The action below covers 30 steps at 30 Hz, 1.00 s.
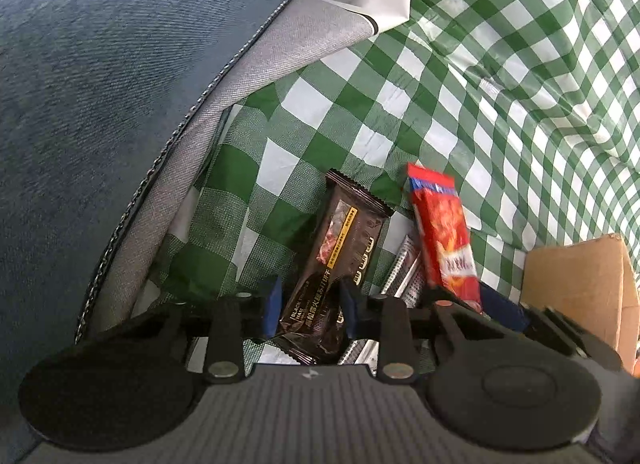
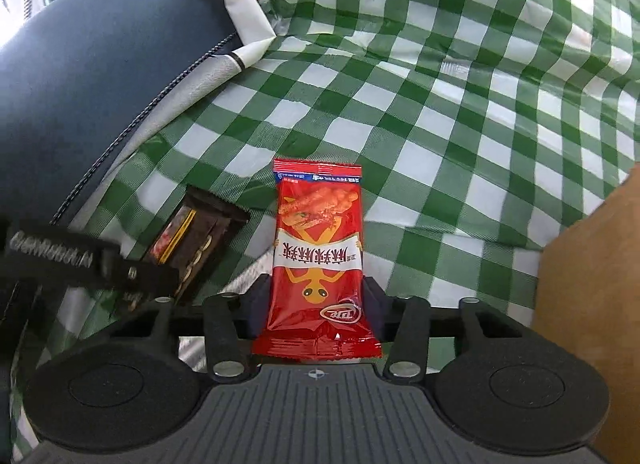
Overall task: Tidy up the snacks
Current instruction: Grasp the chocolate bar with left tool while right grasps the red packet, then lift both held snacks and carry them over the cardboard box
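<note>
The left gripper [image 1: 310, 304] clamps a brown snack bar [image 1: 340, 256] at lower centre; the right gripper [image 2: 316, 304] clamps a red snack packet [image 2: 318, 260] at centre. Both are above the checked cloth [image 2: 440, 83]. Best keep the packets apart, toward the cardboard box [image 2: 592, 284].

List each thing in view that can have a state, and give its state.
Left gripper: shut on the brown snack.
Right gripper: shut on the red snack.
Brown snack: sealed, held.
Red snack: sealed, held upright.
Silver packets: lying on the cloth.
Box: partly in view, cannot tell.
</note>
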{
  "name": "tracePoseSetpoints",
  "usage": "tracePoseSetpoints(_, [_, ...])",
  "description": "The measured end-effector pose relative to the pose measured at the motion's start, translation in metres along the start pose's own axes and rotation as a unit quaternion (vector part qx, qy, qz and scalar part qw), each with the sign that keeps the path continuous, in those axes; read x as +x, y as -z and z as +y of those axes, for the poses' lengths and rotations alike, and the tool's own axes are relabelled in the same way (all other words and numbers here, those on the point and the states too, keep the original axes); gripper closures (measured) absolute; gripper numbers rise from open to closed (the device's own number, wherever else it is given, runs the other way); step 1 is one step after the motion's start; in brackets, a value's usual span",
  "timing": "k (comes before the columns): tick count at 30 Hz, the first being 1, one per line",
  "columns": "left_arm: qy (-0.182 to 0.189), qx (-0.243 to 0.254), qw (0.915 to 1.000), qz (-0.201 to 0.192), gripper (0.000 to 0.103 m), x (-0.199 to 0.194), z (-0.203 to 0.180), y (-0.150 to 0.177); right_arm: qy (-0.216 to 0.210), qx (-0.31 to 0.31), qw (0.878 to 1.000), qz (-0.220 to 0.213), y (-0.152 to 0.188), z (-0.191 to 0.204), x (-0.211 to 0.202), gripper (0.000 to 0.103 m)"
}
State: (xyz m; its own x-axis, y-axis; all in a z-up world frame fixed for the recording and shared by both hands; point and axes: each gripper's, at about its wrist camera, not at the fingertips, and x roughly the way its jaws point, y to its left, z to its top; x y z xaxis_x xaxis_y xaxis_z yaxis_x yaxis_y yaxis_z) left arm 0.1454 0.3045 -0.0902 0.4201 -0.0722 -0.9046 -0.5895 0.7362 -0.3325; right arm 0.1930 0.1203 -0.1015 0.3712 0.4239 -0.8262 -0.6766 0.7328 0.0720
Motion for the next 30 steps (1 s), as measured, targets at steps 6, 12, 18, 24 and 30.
tracePoseSetpoints(6, [0.01, 0.013, 0.9998, -0.013, 0.092, -0.008, -0.001, 0.005, 0.006, 0.017, 1.0, -0.021, 0.015, -0.004, -0.044, 0.081])
tracePoseSetpoints(12, [0.02, 0.023, 0.9993, -0.022, 0.103, -0.02, 0.005, 0.013, 0.002, 0.028, 0.999, -0.031, 0.048, 0.0, -0.088, 0.086])
tracePoseSetpoints(18, [0.042, 0.009, 0.9987, -0.027, 0.103, -0.035, 0.023, 0.021, -0.002, 0.009, 0.999, -0.038, 0.097, 0.01, -0.138, 0.086])
tracePoseSetpoints(24, [0.042, 0.021, 0.9982, -0.036, 0.098, -0.04, 0.025, 0.026, -0.001, -0.011, 0.999, -0.053, 0.158, 0.021, -0.16, 0.086])
tracePoseSetpoints(30, [0.03, 0.069, 0.9959, -0.051, 0.073, -0.033, -0.001, 0.03, 0.01, -0.03, 0.999, -0.034, 0.185, 0.039, -0.137, 0.085])
